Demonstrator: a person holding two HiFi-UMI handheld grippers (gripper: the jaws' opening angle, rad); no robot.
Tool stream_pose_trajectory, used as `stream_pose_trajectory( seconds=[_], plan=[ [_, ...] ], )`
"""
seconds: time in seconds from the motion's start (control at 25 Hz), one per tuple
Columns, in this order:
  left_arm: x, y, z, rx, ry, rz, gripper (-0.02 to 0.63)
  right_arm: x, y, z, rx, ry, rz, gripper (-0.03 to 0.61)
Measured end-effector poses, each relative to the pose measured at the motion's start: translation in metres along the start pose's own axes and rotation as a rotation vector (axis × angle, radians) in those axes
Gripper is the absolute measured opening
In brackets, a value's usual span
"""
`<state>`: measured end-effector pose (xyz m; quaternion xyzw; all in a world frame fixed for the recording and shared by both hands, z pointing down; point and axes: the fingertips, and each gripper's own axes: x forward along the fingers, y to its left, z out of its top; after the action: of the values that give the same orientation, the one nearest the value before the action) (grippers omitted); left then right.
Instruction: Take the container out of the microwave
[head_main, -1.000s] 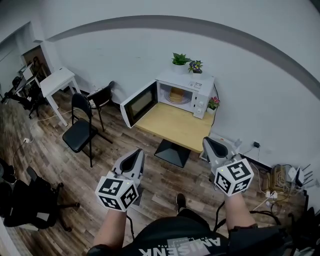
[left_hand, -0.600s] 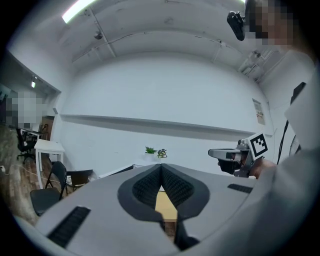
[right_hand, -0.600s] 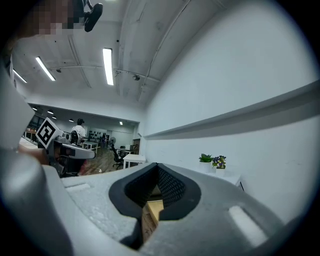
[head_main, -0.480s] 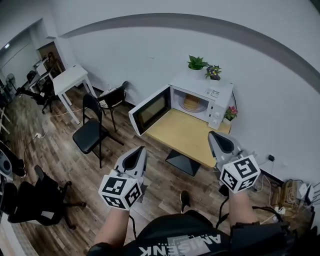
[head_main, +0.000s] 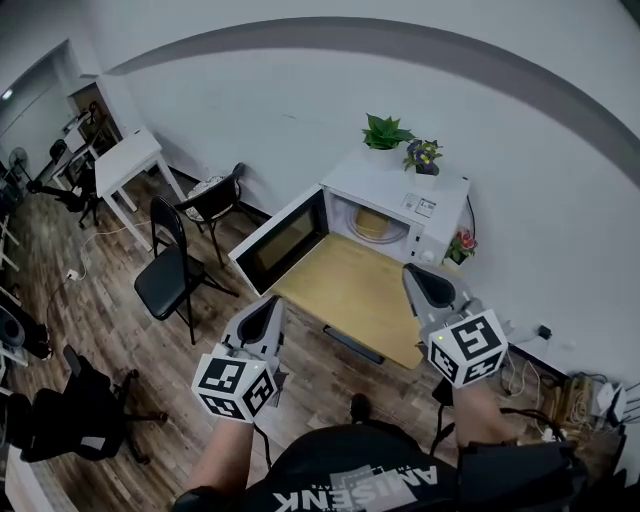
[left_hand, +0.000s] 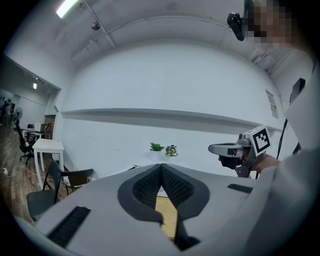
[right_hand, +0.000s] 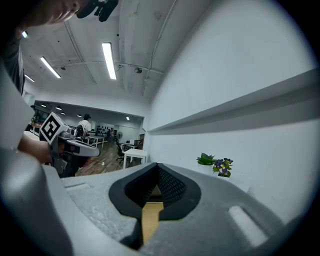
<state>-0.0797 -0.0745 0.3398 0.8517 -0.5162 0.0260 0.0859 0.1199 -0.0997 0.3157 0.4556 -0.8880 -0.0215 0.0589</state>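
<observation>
A white, boxy microwave (head_main: 400, 190) stands at the 12 o'clock end of a pale wooden tabletop (head_main: 345, 290) with a smooth, matte face. Its dark glass door (head_main: 280, 240) is swung wide toward 9 o'clock. The task's pale tan container (head_main: 372, 222) sits inside the lit cavity. It looks round and smooth, but the cavity's upper edge cuts off its top, and its material cannot be made out.

On the microwave's roof stand a leafy green plant (head_main: 383, 135) in a white pot and a small pot of purple flowers (head_main: 422, 155).

The left gripper (head_main: 271, 304), grey moulded plastic, hangs at the tabletop's 8 o'clock corner above the wood-plank floor (head_main: 140, 345). The right gripper (head_main: 413, 273) hangs at its 3 o'clock edge. Both are well apart from the container.

In each gripper view the ribbed black pads (left_hand: 145, 189) (right_hand: 171, 189) meet at their tips, clenched on nothing. Through the slit below them only a strip of tabletop shows.

A black metal folding chair (head_main: 165, 280) stands at 9 o'clock. The table's base is mostly hidden under its top.
</observation>
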Motion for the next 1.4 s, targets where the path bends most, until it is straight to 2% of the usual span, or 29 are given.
stream_pose_trajectory(
  seconds=[0.16, 0.36, 0.48, 0.64, 0.84, 1.08, 1.32, 1.4],
  plan=[
    [0.042, -0.005, 0.004, 0.042, 0.013, 0.006, 0.002, 0.019, -0.039, -0.008, 0.019, 0.001, 0.016, 0.006],
    [0.089, -0.009, 0.007, 0.021, 0.034, 0.007, 0.002, 0.031, -0.076, -0.016, 0.024, 0.006, 0.021, 0.006],
    [0.107, -0.014, 0.004, 0.001, 0.038, 0.004, 0.002, 0.040, -0.090, -0.018, 0.002, 0.011, 0.039, 0.006],
    [0.133, -0.019, 0.003, 0.029, 0.065, -0.003, 0.001, 0.046, -0.107, -0.017, -0.011, 0.003, 0.039, 0.006],
    [0.160, -0.014, 0.013, 0.025, 0.054, -0.046, 0.002, 0.059, -0.120, -0.018, -0.013, 0.017, 0.023, 0.006],
    [0.184, 0.019, 0.017, 0.033, 0.052, -0.088, 0.002, 0.087, -0.118, -0.020, -0.025, 0.047, -0.038, 0.006],
    [0.202, 0.068, 0.025, 0.065, 0.043, -0.135, 0.002, 0.118, -0.114, -0.025, 0.028, 0.066, -0.132, 0.006],
    [0.209, 0.082, 0.024, 0.062, 0.048, -0.169, 0.002, 0.129, -0.112, -0.025, 0.042, 0.063, -0.156, 0.026]
  ],
)
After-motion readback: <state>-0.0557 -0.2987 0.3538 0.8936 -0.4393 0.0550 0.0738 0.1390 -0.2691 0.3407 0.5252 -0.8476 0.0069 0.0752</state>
